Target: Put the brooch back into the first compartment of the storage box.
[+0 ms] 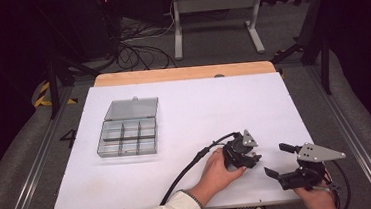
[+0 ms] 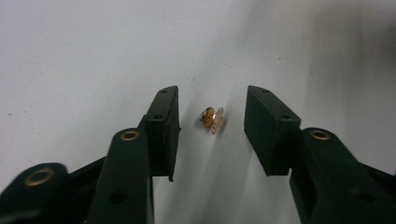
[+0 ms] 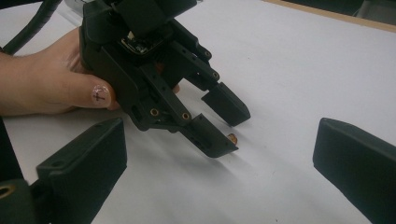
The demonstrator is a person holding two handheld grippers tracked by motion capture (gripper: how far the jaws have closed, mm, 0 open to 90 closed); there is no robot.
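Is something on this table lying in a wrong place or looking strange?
Only one small gold-coloured metal piece lies loose on the white table, far from the open compartment box. The open left gripper brackets it. Nothing looks spilled or damaged.

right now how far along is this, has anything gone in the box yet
Early on. The clear box sits open at the table's far left, its compartments apparently empty. The left gripper is open, lowered around a small gold piece without pinching it. The right gripper waits open nearby. Gripping, carrying and dropping remain.
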